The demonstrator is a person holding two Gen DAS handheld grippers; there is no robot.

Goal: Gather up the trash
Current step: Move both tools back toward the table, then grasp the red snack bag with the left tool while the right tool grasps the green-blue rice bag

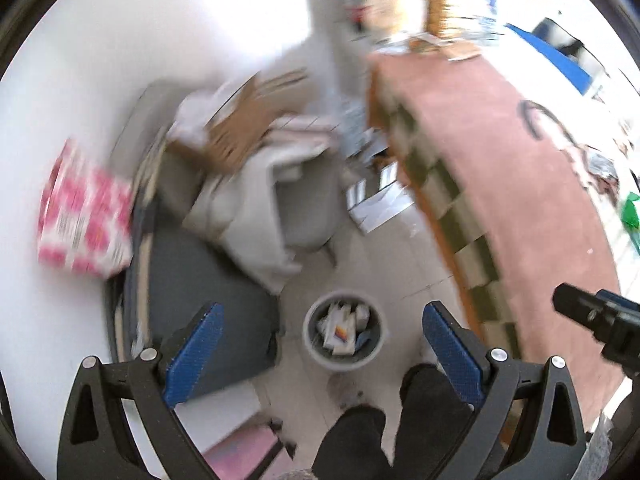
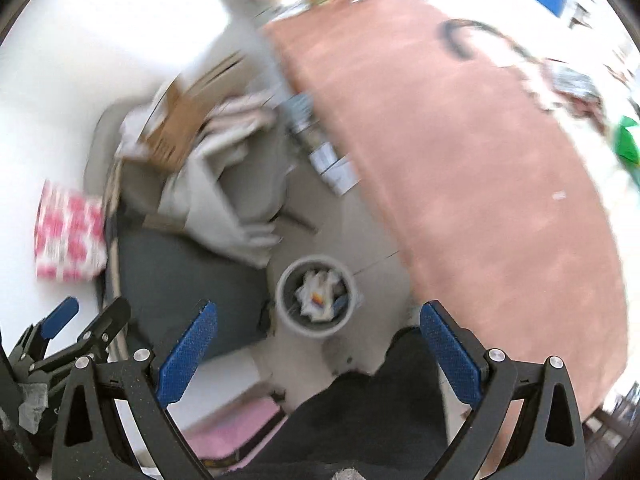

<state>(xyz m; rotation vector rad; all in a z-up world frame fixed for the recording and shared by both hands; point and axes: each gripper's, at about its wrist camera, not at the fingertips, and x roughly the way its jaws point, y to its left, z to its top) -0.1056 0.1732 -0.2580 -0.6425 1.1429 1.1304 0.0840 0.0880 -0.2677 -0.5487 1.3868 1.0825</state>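
A small grey trash bin (image 1: 344,336) stands on the floor below, holding crumpled paper and wrappers; it also shows in the right wrist view (image 2: 316,296). My left gripper (image 1: 320,348) is open and empty, high above the bin. My right gripper (image 2: 318,344) is open and empty too, above the bin. The left gripper shows at the lower left of the right wrist view (image 2: 68,328). The right gripper's body shows at the right edge of the left wrist view (image 1: 596,320). Green trash (image 2: 626,142) lies on the table's far right.
A pinkish-brown table (image 2: 460,160) fills the right side, with a black cable (image 2: 460,38) on it. A dark grey chair seat (image 1: 192,280) is left of the bin. Cardboard and white packaging (image 1: 240,136) pile behind it. A pink-and-white box (image 1: 84,216) lies left.
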